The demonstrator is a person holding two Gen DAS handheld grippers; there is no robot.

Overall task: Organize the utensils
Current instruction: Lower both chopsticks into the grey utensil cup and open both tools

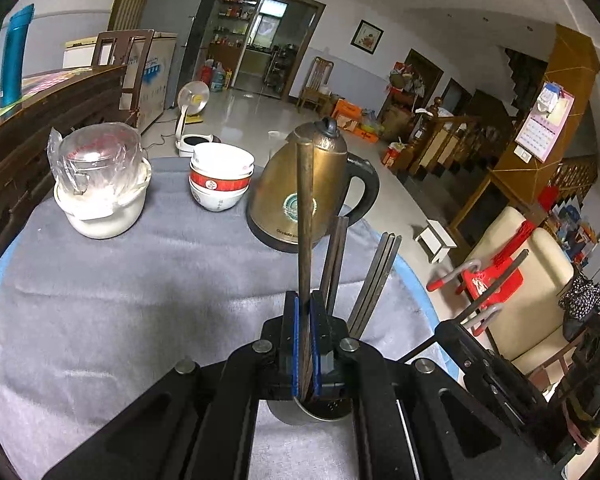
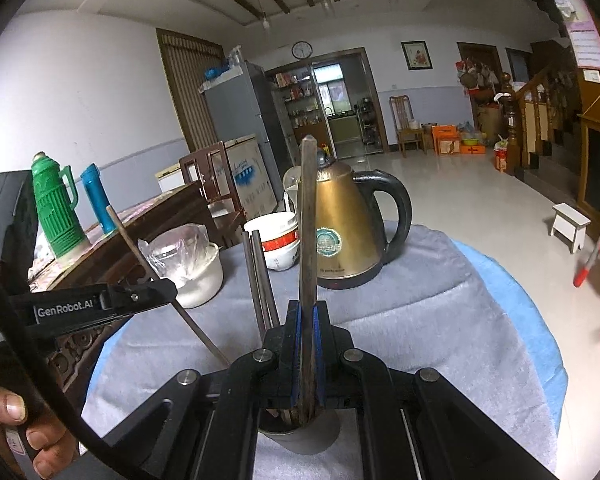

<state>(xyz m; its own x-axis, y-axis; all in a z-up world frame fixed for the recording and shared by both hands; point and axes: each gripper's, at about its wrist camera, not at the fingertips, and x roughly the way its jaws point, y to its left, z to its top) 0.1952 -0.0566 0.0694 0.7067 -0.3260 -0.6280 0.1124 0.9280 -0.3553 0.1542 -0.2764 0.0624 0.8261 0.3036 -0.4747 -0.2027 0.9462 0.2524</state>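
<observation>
The left claw (image 1: 307, 312) is pressed together on a dark chopstick (image 1: 305, 216) that stands upright between its blue pads, lower end in a metal cup (image 1: 300, 414) just beneath. The right claw (image 2: 308, 320) likewise pinches an upright chopstick (image 2: 308, 220) over the same cup (image 2: 304, 438). More chopsticks (image 1: 374, 280) lean out just right of the left claw. Beyond both claws, a brass kettle (image 1: 296, 184) and stacked bowls (image 1: 220, 180) sit on the grey-clothed tabletop (image 1: 140, 280).

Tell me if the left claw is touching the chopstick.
Touching: in the left wrist view, the left claw is shut on the chopstick, blue pads pressed against both sides.
</observation>
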